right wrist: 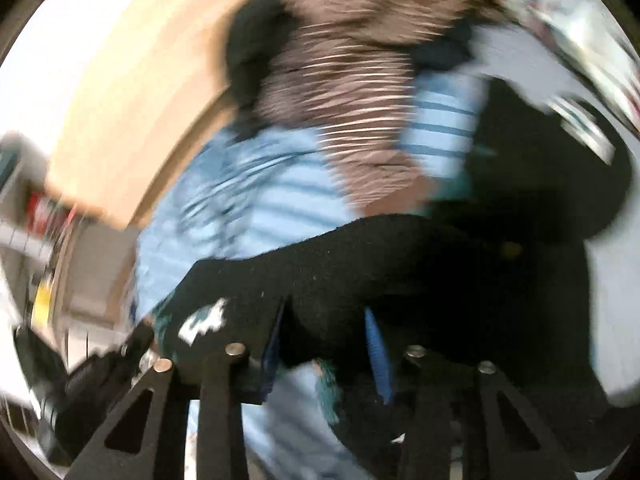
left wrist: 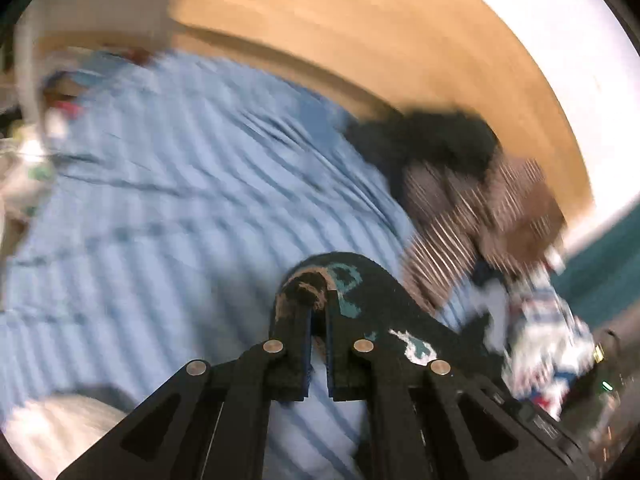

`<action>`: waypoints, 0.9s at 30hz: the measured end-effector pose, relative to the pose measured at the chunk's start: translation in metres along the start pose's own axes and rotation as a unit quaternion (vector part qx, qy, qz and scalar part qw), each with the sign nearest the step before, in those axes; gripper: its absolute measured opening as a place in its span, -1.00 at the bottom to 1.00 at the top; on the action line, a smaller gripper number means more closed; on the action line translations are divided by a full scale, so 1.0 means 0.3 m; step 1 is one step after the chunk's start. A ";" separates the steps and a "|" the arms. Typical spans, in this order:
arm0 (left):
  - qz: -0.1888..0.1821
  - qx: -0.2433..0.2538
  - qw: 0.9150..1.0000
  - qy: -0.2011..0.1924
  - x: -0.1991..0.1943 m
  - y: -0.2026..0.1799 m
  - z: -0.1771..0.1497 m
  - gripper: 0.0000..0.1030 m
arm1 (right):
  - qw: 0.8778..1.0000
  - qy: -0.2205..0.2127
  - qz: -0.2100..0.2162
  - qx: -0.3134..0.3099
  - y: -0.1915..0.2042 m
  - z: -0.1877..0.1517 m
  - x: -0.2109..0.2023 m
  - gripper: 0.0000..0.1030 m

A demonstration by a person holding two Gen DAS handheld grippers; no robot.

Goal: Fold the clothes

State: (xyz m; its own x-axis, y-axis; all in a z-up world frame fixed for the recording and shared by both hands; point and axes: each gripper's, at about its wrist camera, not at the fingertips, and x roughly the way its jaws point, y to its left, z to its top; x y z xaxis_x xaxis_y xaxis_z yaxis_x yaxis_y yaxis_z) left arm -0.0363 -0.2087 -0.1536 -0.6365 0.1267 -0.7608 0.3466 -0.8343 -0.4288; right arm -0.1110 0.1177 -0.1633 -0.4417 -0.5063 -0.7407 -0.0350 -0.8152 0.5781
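Note:
Both views are motion-blurred. My left gripper point(left wrist: 319, 312) is shut on a black knitted garment point(left wrist: 384, 300) with teal and white patches, held above a blue striped bedsheet point(left wrist: 180, 184). The same black garment point(right wrist: 360, 264) drapes across my right gripper point(right wrist: 324, 344), whose fingers stand apart with the cloth bunched between and over them. A pile of clothes lies behind: a brown striped piece point(left wrist: 472, 208), also in the right wrist view point(right wrist: 352, 92), and a dark piece point(left wrist: 432, 136).
A wooden headboard or bed edge point(left wrist: 380, 40) curves behind the sheet, with a white wall point(left wrist: 560, 20) beyond. A white patterned cloth point(left wrist: 548, 340) lies at the right. Cluttered shelves point(right wrist: 44, 216) show at the left of the right wrist view.

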 end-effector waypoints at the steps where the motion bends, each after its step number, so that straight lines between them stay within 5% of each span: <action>1: 0.014 -0.017 1.000 -0.011 -0.025 0.063 0.019 -0.89 | 0.999 0.007 0.027 -0.018 0.077 -0.007 0.023 -0.48; 4: 0.054 -0.067 0.995 -0.041 -0.098 0.254 0.070 -0.89 | 0.993 0.036 0.080 -0.083 0.313 -0.040 0.113 -0.60; 8: 0.068 -0.143 0.987 -0.028 -0.123 0.470 0.023 -0.90 | 0.978 0.099 0.039 -0.178 0.530 -0.163 0.277 -0.60; 11: 0.073 -0.160 0.984 -0.009 -0.105 0.512 -0.013 -0.90 | 0.975 0.123 0.031 -0.180 0.519 -0.224 0.295 -0.56; 16: 0.024 -0.127 0.991 0.020 -0.056 0.350 -0.039 -0.90 | 0.989 0.083 -0.024 -0.117 0.318 -0.184 0.159 -0.09; 20: -0.040 -0.047 0.998 0.033 -0.062 0.141 -0.072 -0.80 | 0.997 0.040 -0.069 0.003 0.018 -0.114 0.005 -0.01; 23: -0.086 0.013 0.995 0.046 -0.049 -0.035 -0.105 -0.02 | 0.992 0.017 -0.061 0.113 -0.208 -0.092 -0.103 0.12; 24: -0.096 0.027 0.994 0.050 -0.039 -0.083 -0.118 0.41 | 0.988 0.010 -0.051 0.146 -0.274 -0.091 -0.130 0.16; 27: -0.100 0.057 0.991 0.067 0.022 -0.189 -0.147 0.52 | 0.975 -0.004 -0.033 0.221 -0.425 -0.098 -0.169 0.25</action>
State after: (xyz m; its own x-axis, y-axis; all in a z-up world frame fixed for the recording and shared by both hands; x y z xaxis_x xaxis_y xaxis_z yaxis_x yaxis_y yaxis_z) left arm -0.0298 -0.1368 -0.1557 -0.5845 0.3591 -0.7276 0.1375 -0.8400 -0.5249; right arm -0.0580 0.2390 -0.2095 -0.4318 -0.4541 -0.7793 -0.4459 -0.6436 0.6220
